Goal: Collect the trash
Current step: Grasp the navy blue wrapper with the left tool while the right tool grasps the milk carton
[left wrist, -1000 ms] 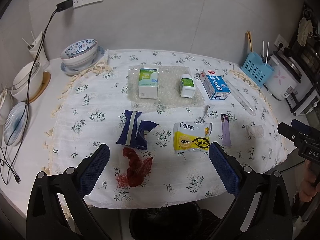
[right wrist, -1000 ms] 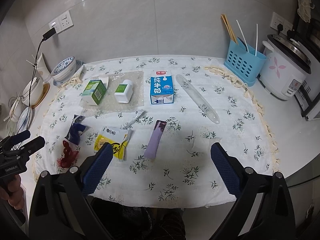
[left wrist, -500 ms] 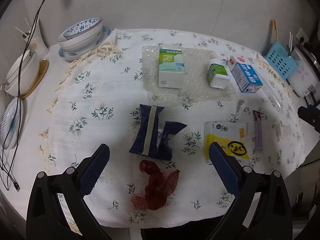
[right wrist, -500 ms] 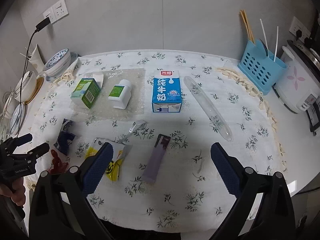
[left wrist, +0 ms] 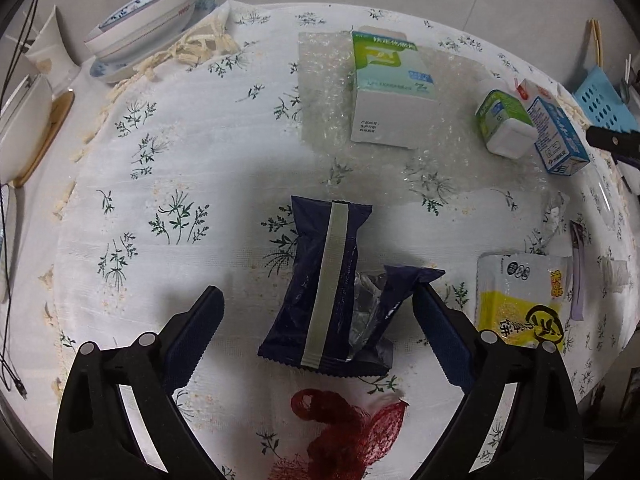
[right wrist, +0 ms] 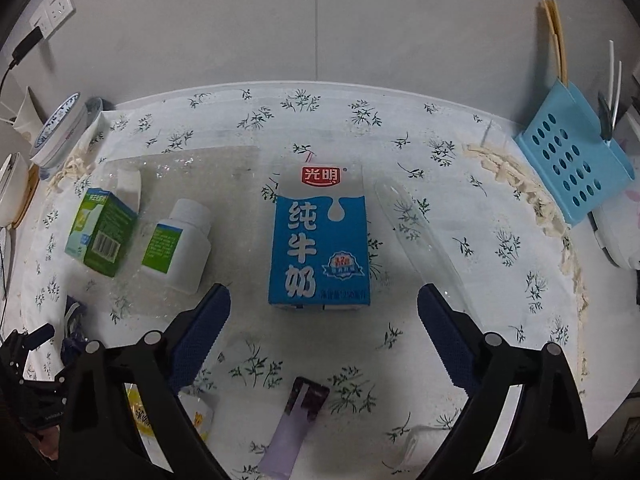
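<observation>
My left gripper [left wrist: 316,308] is open, its jaws on either side of a dark blue snack wrapper [left wrist: 324,292] lying on the flowered tablecloth [left wrist: 160,168]. A red mesh net [left wrist: 344,432] lies just in front of it, and a yellow packet [left wrist: 520,304] to the right. My right gripper [right wrist: 322,308] is open, just in front of a blue milk carton [right wrist: 320,248]. A purple wrapper [right wrist: 296,424] lies below it. A green box [right wrist: 102,236], a white bottle [right wrist: 176,246] and a clear plastic tube [right wrist: 420,236] lie nearby.
Stacked bowls [left wrist: 140,16] and plates stand at the table's left end. A blue utensil basket [right wrist: 572,160] with chopsticks stands at the right by a rice cooker. Bubble wrap [left wrist: 324,92] lies under the box and bottle. The wall is close behind.
Both grippers have moved forward and down toward the table. The left one now straddles the dark blue wrapper; the right one has closed in on the milk carton.
</observation>
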Demonstrator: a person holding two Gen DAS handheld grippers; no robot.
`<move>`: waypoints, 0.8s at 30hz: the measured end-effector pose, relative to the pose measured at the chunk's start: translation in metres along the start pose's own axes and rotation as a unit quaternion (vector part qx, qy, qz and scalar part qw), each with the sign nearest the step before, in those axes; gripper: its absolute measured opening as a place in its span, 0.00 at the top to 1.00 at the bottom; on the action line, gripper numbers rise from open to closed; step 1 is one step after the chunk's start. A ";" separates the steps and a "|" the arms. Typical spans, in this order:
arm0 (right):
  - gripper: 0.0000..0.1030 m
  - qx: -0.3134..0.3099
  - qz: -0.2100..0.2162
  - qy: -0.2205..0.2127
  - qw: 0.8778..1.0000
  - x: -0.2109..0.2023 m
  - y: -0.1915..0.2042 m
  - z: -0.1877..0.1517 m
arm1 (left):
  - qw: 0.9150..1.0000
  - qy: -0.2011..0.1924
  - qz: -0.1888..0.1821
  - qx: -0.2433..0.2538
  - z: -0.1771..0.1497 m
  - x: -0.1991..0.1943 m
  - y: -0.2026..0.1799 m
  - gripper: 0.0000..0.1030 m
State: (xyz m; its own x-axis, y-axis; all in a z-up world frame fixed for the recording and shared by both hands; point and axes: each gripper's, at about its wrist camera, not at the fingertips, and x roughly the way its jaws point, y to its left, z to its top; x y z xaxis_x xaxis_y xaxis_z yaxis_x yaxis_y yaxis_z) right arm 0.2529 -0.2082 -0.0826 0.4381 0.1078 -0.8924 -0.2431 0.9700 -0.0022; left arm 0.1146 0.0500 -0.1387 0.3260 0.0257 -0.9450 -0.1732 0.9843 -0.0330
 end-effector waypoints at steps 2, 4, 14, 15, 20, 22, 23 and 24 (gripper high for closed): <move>0.14 0.000 -0.009 0.014 1.000 0.014 0.001 0.009 | 1.000 0.005 0.000 -0.004 0.000 0.005 0.002 0.15; 0.17 0.001 -0.014 0.027 1.000 0.025 0.001 0.015 | 1.000 0.011 0.002 -0.009 0.001 0.008 0.003 0.17; 0.27 0.016 -0.015 0.082 0.996 0.063 0.005 0.030 | 1.000 0.011 0.020 -0.010 0.011 0.011 -0.004 0.35; 0.27 0.016 -0.014 0.085 0.996 0.065 0.006 0.031 | 1.000 0.012 0.022 -0.009 0.012 0.011 -0.004 0.37; 0.37 0.026 -0.013 0.100 0.995 0.076 0.007 0.034 | 0.999 0.020 0.031 -0.014 0.016 0.009 -0.004 0.53; 0.40 0.028 -0.008 0.105 0.994 0.080 0.007 0.036 | 0.999 0.023 0.037 -0.019 0.017 0.009 -0.003 0.57; 0.40 0.031 -0.007 0.104 0.994 0.080 0.007 0.036 | 0.999 0.023 0.038 -0.019 0.018 0.009 -0.003 0.60; 0.41 0.031 -0.007 0.103 0.994 0.080 0.006 0.036 | 0.999 0.024 0.040 -0.022 0.019 0.009 -0.003 0.61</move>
State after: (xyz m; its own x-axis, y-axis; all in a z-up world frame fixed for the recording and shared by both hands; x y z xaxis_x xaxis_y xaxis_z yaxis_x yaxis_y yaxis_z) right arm 0.3177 -0.1855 -0.1373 0.2521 0.0534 -0.9662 -0.1811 0.9834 0.0071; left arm 0.1356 0.0507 -0.1410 0.2652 0.0937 -0.9596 -0.2373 0.9710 0.0292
